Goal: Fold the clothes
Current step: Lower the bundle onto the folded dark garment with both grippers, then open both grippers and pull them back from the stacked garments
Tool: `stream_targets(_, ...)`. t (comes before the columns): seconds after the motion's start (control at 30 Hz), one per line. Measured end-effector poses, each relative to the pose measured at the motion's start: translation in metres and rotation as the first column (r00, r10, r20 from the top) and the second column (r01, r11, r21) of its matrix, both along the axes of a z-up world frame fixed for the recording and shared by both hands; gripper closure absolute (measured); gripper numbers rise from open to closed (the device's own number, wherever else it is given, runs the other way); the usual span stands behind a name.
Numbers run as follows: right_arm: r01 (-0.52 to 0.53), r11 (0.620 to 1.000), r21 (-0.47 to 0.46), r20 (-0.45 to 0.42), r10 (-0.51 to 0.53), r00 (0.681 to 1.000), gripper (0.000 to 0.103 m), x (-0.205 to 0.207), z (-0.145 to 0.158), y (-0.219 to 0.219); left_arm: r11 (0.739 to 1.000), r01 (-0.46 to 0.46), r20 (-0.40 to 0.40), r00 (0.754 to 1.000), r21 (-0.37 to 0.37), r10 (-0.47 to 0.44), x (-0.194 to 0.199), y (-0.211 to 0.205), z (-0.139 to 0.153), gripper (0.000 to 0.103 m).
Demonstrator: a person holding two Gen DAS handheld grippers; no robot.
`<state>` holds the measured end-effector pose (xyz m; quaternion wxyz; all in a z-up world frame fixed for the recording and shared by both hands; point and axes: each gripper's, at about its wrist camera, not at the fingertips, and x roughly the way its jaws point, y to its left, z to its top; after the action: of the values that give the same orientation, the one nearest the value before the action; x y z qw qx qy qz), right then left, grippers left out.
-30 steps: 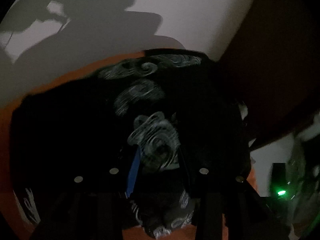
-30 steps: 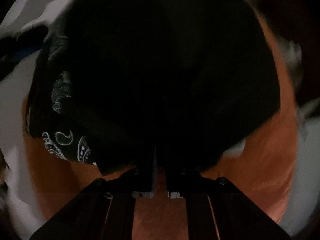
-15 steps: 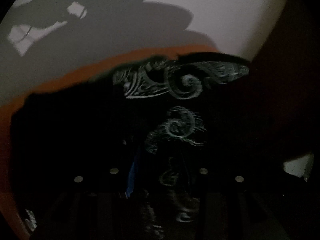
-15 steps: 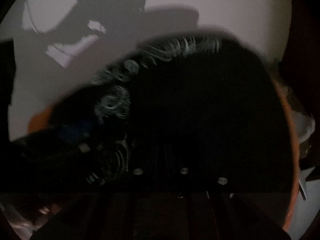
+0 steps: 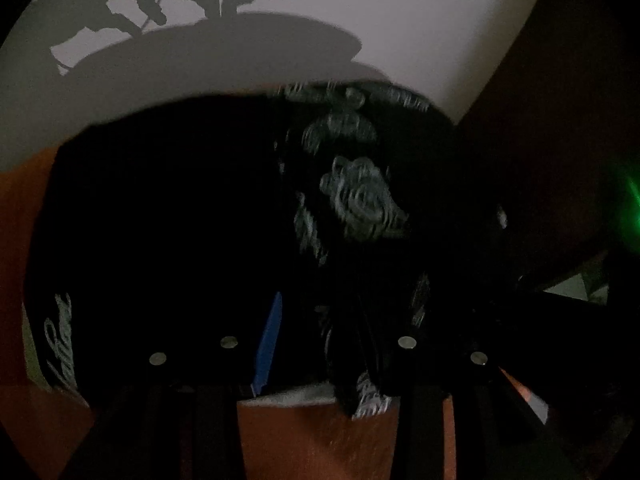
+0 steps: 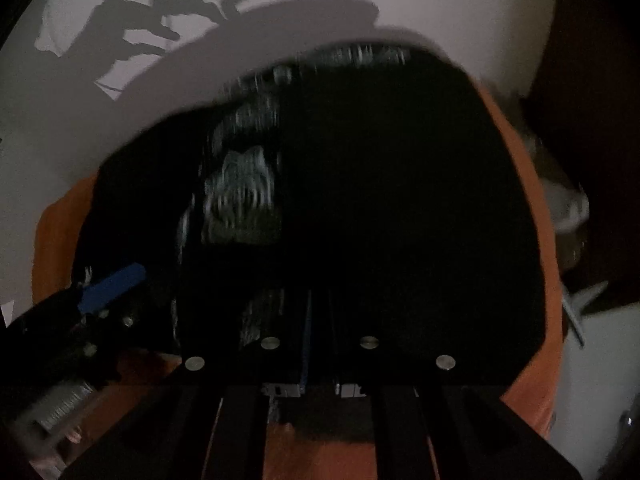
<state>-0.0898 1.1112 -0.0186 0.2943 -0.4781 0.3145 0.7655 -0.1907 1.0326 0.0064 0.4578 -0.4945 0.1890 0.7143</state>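
Left wrist view: the black cloth garment printed with pale swirling patterns (image 5: pixel 360 196) fills most of the dim frame, hanging over an orange table surface (image 5: pixel 320 436) with a pale wall (image 5: pixel 400 20) behind, on which shadows of the rig fall. The left gripper (image 5: pixel 316 344) stands about half open, its blue-padded finger (image 5: pixel 267 354) plain on one side and the other finger lost against the dark cloth. A bunched fold of the printed fabric sits between the fingers and droops below them; the picture is too dark and blurred to be sure, but the fold appears to be pinched there.

Right wrist view: the same garment (image 6: pixel 380 220) spreads as a broad black sheet from the fingers upward, covering the orange surface (image 6: pixel 532 240), which shows only as a rim at the right and a patch at the lower left. The right gripper (image 6: pixel 320 360) is closed almost fully, its two fingers nearly together, and the lower edge of the black cloth is caught between them. The left gripper (image 6: pixel 108 292) appears at the lower left of this view, just beside the cloth's patterned edge.
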Motion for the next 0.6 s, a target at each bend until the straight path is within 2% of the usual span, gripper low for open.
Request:
stream_targets(0.07,-0.001,1.0,0.006,0.029,0.001,1.0,0.096,-0.001,-0.005,-0.006,0.998,-0.024,-0.026,0.999,-0.054,0.023,0.002,0.002,-0.009,0.064)
stream_targets(0.23,-0.002,1.0,0.001,0.053,0.002,0.999,0.096,-0.001,-0.043,0.0,0.996,-0.012,-0.122,0.992,-0.093,0.0,0.02,0.014,-0.02,0.06)
stream_targets(0.33,-0.021,1.0,-0.019,0.044,0.022,0.999,0.096,-0.002,-0.047,0.007,0.993,-0.026,-0.155,0.988,-0.117,0.008,0.025,0.018,-0.021,0.059)
stream_targets(0.47,-0.067,0.992,-0.105,0.023,0.07,0.997,0.096,0.006,-0.043,0.017,0.989,-0.058,-0.127,0.991,-0.138,0.04,0.023,0.017,-0.015,0.059)
stream_targets(0.6,-0.055,0.979,-0.194,-0.003,0.055,0.998,0.096,0.019,-0.035,0.026,0.983,-0.075,-0.127,0.99,-0.165,0.055,0.024,0.009,-0.001,0.059)
